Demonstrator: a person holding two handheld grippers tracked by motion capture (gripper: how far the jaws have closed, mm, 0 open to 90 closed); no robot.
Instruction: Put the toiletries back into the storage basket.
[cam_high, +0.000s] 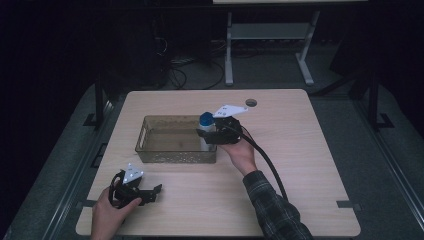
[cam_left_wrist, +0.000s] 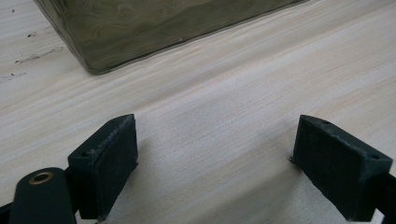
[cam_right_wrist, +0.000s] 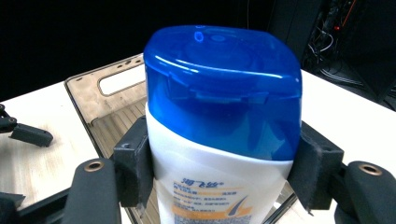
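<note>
Bottle (cam_right_wrist: 219, 126) clamped upright below its blue cap (cam_right_wrist: 224, 88) in right tool (cam_high: 220, 134), over near-right corner of tray (cam_high: 150, 150) — for lowering in; left tool (cam_left_wrist: 215, 172) gaping, idle on bench (cam_high: 310, 165).

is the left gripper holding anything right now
No, the left gripper has its fingers spread wide with just bare table between them.

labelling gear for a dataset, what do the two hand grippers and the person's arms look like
Both grippers are black, each topped by a pale grey three-cornered plate with small dark marks. The left gripper has blocky black jaws faced with rough foam-like pads and a brass-coloured eyelet at a jaw's base. The right gripper is alike, with a thick black cable trailing from it. The right arm wears a dark plaid sleeve.
</note>
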